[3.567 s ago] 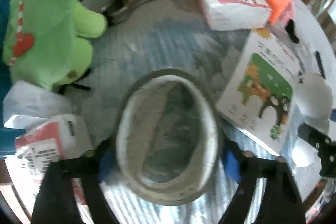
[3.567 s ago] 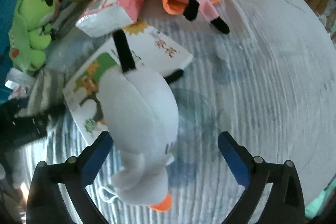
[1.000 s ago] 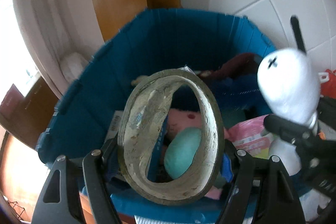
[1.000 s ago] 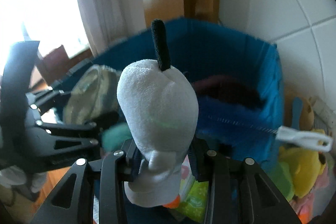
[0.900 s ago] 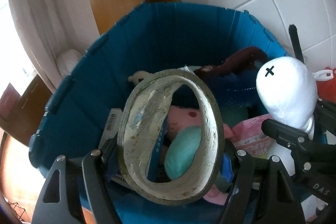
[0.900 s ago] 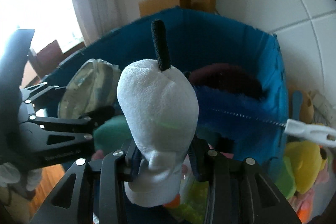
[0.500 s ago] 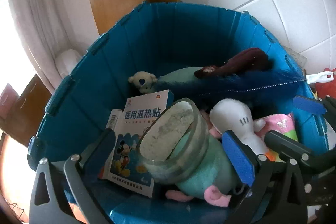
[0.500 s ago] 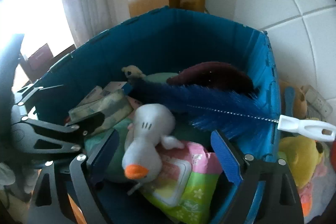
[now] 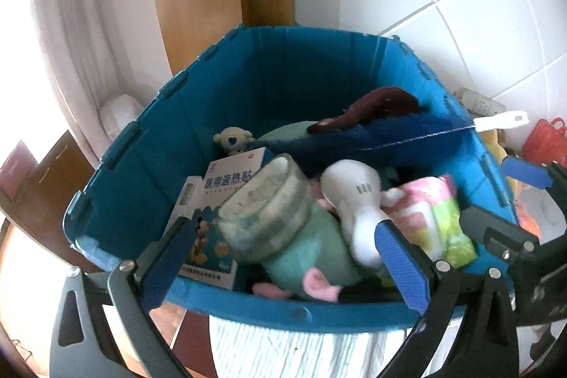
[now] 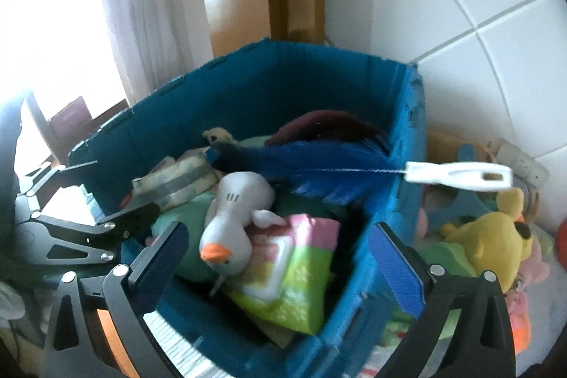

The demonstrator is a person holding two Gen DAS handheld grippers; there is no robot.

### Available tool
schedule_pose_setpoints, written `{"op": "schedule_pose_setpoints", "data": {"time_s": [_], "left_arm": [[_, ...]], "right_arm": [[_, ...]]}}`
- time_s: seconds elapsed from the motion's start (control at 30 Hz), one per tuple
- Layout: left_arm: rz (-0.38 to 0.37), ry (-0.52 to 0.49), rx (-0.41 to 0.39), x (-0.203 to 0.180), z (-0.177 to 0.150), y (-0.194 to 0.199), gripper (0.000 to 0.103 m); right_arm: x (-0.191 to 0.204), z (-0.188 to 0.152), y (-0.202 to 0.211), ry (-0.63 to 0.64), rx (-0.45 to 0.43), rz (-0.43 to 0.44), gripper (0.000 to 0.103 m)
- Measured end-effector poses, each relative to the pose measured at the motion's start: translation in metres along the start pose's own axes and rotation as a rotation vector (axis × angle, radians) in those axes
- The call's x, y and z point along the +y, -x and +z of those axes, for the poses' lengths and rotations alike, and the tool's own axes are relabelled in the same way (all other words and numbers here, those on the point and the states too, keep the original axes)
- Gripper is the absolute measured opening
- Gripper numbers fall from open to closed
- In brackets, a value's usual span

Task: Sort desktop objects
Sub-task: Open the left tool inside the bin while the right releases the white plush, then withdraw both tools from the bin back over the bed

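A blue bin [image 9: 141,144] [image 10: 319,77] stands below both grippers, packed with toys. The roll of clear tape [image 9: 265,208] [image 10: 177,183] lies in it on a mint-green plush [image 9: 312,247]. Beside it the white duck plush [image 9: 354,201] [image 10: 234,211] rests on a pink-and-green wipes pack [image 10: 290,264]. My left gripper [image 9: 283,261] hangs open over the bin's near rim, holding nothing. My right gripper [image 10: 280,257] is over the bin too; its jaws are opening, and the duck lies loose below them, clear of the pads.
A blue bottle brush [image 10: 319,169] with a white handle sticks out over the bin's right rim. A cartoon-printed box [image 9: 212,201] leans inside. A yellow plush [image 10: 496,236] and other toys lie right of the bin. Tiled wall, wooden frame and white curtain stand behind.
Both grippers opened: the tape roll dropped from the left one and the white duck from the right one into the bin. Both grippers have since drawn back a little from the bin.
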State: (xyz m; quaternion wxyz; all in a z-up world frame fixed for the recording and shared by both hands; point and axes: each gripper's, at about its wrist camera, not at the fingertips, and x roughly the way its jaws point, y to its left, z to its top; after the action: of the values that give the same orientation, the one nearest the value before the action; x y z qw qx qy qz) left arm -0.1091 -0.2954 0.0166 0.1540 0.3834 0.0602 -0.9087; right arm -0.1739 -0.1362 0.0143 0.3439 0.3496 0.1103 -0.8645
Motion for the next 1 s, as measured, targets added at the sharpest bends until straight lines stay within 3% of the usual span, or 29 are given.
{"op": "schedule_pose_setpoints", "data": {"time_s": [0.27, 0.5, 0.7, 1.0], "left_arm": [[-0.043, -0.007, -0.096, -0.037, -0.012, 0.042, 0.103], [-0.143, -0.047, -0.151, -0.093, -0.022, 0.069, 0.103], [-0.245, -0.121, -0.137, -0.156, -0.027, 0.075, 0.103], [-0.348, -0.211, -0.049, -0.246, -0.049, 0.063, 0.103]], "right_arm": [[-0.036, -0.033, 0.055, -0.096, -0.069, -0.009, 0.103], [-0.085, -0.079, 0.099, -0.216, -0.103, -0.047, 0.103], [-0.136, -0.122, 0.124, -0.310, -0.077, -0.134, 0.103], [-0.208, -0.169, 0.154, -0.408, -0.036, -0.228, 0.103]]}}
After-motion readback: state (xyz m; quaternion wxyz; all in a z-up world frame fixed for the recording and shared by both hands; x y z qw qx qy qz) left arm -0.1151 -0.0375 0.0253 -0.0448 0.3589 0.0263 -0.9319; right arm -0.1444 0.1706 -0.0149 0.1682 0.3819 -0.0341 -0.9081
